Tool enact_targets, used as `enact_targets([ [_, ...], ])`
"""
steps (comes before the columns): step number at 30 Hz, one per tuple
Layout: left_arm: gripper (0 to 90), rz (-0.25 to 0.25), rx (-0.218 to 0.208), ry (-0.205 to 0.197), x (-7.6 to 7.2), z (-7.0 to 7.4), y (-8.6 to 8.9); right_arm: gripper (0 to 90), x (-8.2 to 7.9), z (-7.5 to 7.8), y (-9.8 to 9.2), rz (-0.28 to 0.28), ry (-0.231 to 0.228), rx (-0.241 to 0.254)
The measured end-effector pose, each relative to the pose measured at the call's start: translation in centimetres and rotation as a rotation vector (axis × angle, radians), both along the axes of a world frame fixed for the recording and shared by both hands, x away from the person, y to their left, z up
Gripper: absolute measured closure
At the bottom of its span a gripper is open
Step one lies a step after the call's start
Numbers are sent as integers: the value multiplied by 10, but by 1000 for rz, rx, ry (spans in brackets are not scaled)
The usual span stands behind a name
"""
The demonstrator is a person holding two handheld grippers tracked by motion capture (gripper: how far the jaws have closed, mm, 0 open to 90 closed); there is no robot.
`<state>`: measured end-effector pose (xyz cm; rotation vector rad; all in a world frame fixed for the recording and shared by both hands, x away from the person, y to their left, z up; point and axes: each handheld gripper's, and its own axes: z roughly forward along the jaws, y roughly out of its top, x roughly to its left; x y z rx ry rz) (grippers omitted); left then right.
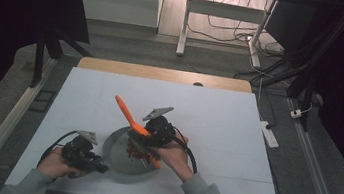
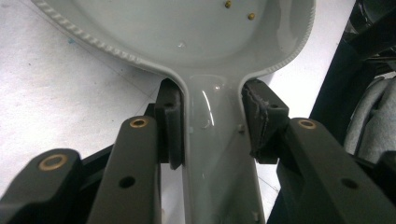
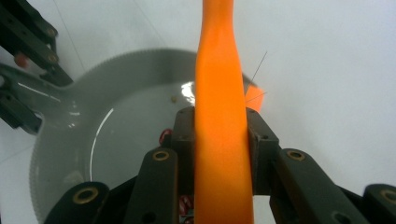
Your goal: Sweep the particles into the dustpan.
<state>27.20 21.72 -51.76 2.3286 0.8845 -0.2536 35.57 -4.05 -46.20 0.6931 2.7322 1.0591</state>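
The left hand-held gripper sits at the near left of the white surface, its jaws pinching the handle of a shallow round grey pan – in the left gripper view both pads press flat against the glossy grey handle, so the pan is steadied. Just right of that gripper the pan's bowl opens out, with a ribbed rim. Inside it lies a small heap of dark red bean-like pieces, gathered toward the side nearest the right hand-held gripper; a couple of tiny yellowish specks lie loose on the bare floor of the pan.

The right hand-held gripper hovers over the pan's right half, clamped on a long orange plastic spatula held mid-shaft, its working end down among the red pieces and its handle tilted up and away to the left.

By the look of it the work is midway – both tools are gripped and the contents are in the pan; the stirring or scooping itself seems to be what remains.
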Motion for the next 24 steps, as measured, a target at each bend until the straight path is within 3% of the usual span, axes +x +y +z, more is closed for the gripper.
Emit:
enact_targets([
  [6, 619, -3, 3, -2, 0, 1, 1, 708, 7, 4, -12, -58, -38, -15],
  [14, 619, -2, 4, -3, -1, 1, 0, 708, 18, -19, -31, -143, -22, -80],
  [16, 619, -2, 4, -3, 0, 2, 0, 708, 18, -20, -32, -148, -1, -53],
  [19, 619, 1, 4, -2, -1, 2, 0, 708, 14, -22, -27, -111, 47, -17],
  [22, 619, 1, 5, -2, -1, 2, 0, 708, 5, -22, -20, -104, 27, -11],
  [24, 619, -2, 6, -3, 0, 2, 0, 708, 2, -22, -17, -104, 35, 19],
])
